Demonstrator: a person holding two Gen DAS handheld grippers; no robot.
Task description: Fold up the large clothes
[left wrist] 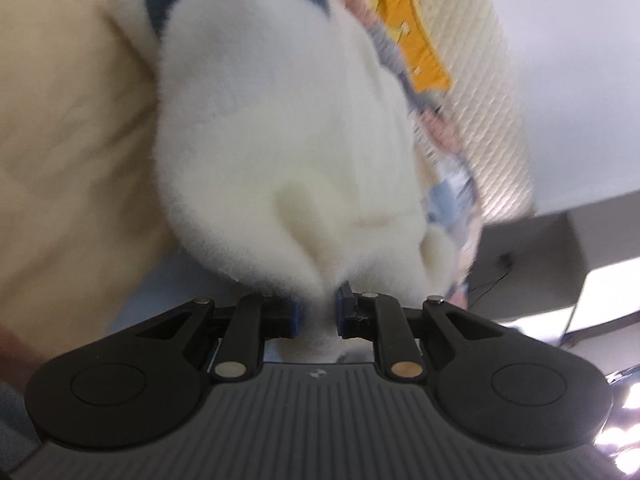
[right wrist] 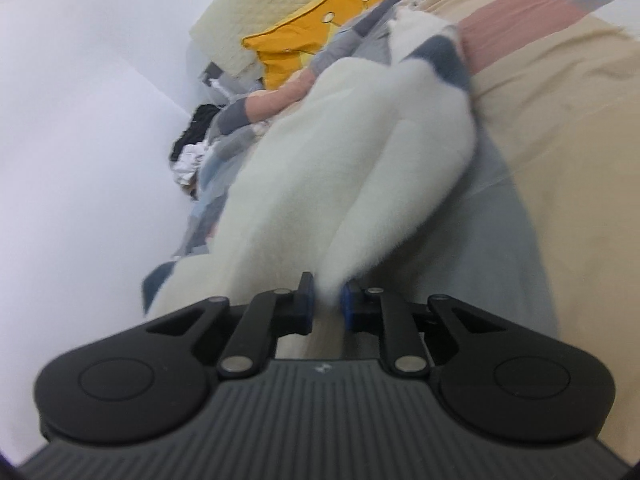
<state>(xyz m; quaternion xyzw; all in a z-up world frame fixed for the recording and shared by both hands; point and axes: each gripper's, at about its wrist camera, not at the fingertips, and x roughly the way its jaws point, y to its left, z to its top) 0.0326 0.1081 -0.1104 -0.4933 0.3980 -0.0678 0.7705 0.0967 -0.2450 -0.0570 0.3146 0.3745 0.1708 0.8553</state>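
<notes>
A large fluffy white garment [left wrist: 272, 136] with dark blue-grey bands lies on a bed, bunched and partly lifted. In the left wrist view my left gripper [left wrist: 318, 312] is shut on a fold of its white fleece, which fills the gap between the blue pads. In the right wrist view the same white garment [right wrist: 340, 168] stretches away from me, a blue-grey band at its far end. My right gripper [right wrist: 328, 300] is shut on a thick tuft of its edge. Both views are blurred.
The bed has a beige cover [left wrist: 60, 128] and a grey and pink patchwork quilt [right wrist: 500, 12]. A yellow cushion [right wrist: 316, 28] leans on a quilted cream headboard [left wrist: 480, 80]. Dark clothes [right wrist: 196, 132] are piled by the white wall. A pale bedside cabinet [left wrist: 552, 256] stands right.
</notes>
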